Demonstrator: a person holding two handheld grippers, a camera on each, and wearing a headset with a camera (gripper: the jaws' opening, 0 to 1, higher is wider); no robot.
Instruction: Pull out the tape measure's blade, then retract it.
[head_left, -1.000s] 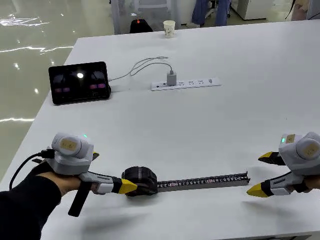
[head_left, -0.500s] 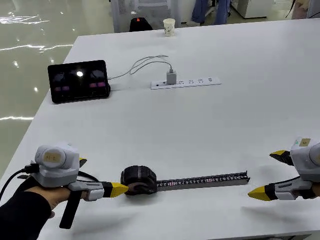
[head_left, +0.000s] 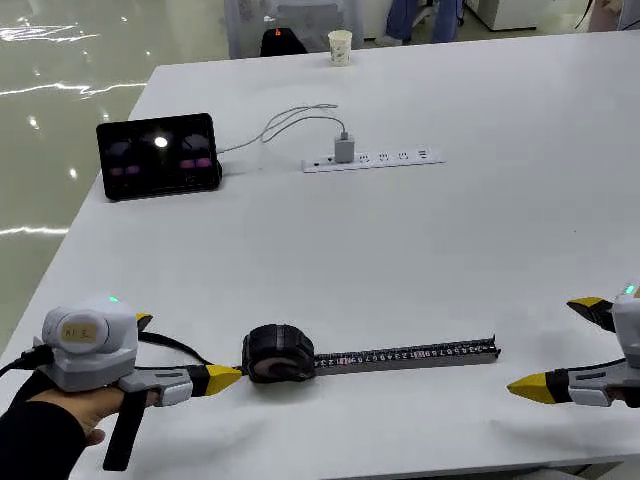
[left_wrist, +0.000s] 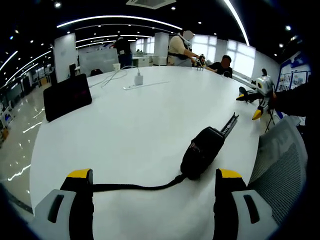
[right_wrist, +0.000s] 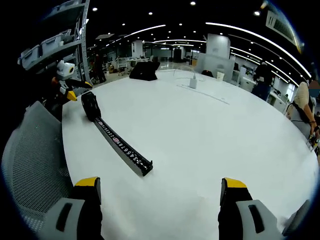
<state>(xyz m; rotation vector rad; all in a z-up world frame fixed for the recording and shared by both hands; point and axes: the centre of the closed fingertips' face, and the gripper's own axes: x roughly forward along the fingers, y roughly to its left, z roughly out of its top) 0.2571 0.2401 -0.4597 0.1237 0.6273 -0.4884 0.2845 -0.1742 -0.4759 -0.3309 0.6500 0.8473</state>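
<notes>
1. Your left gripper (head_left: 185, 350) has its jaws spread and pinches nothing; one yellow tip lies just beside the tape measure's case (head_left: 278, 353).
2. The case rests on the white table (head_left: 450, 240); its black strap (left_wrist: 135, 187) trails across between your left jaws (clearest in the left gripper view).
3. The blade (head_left: 405, 355) lies drawn out flat from the case, toward your right.
4. Your right gripper (head_left: 555, 345) is spread too, and empty; it sits near the blade's end, apart from it.
</notes>
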